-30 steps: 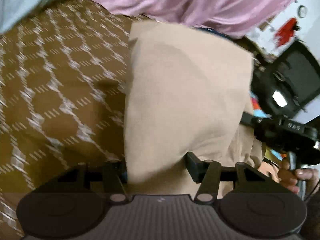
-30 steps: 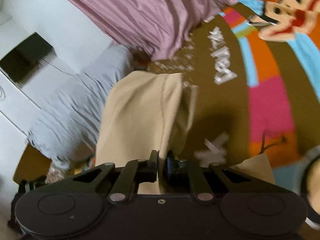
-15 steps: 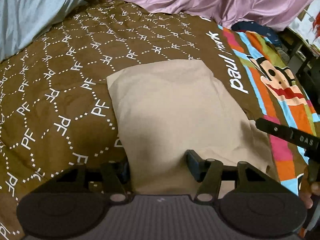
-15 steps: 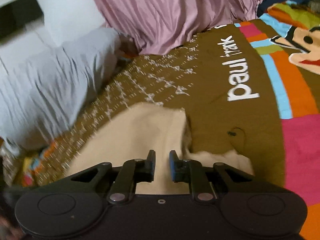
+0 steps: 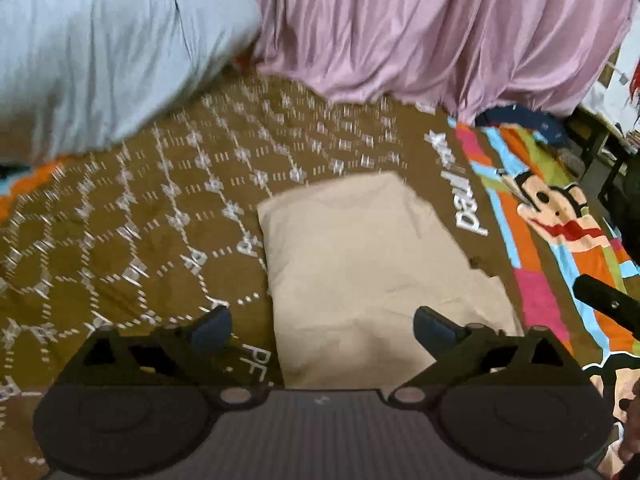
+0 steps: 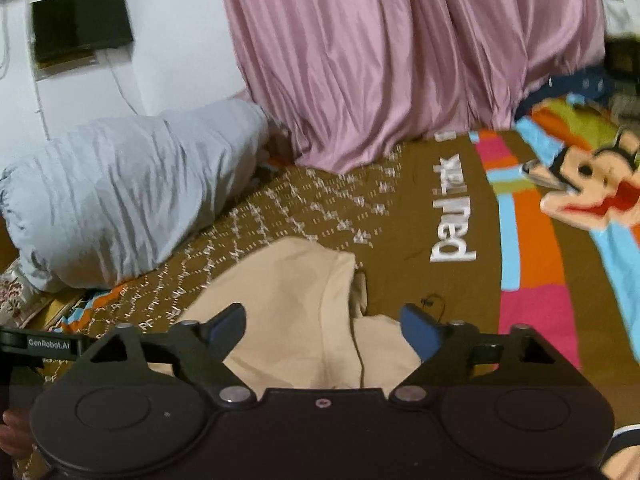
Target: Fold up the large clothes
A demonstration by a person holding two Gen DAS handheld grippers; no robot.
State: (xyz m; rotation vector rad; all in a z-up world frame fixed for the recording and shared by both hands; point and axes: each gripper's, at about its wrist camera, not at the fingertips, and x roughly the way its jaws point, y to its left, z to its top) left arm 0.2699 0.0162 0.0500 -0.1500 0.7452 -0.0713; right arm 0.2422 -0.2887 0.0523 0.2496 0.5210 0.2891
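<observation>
Left gripper (image 5: 322, 324): jaws wide apart, holding nothing, poised above near edge of beige garment (image 5: 360, 264).
Right gripper (image 6: 322, 322): jaws wide apart, empty, above garment's right side.
Garment: folded into rough rectangle, lying flat on brown patterned bedspread (image 5: 140, 220).
Surroundings: grey pillow (image 6: 120, 192) and pink curtain (image 6: 400, 60) beyond.

Your garment (image 5: 360, 268) is plain beige. The bedspread (image 5: 132, 232) under it is brown with a white dotted hexagon pattern, turning at 3 o'clock into orange, pink and blue stripes with a cartoon monkey (image 5: 552, 208). At 12 o'clock hangs a mauve curtain (image 5: 420, 28); at 10 o'clock, a pale blue pillow (image 5: 104, 48).
</observation>
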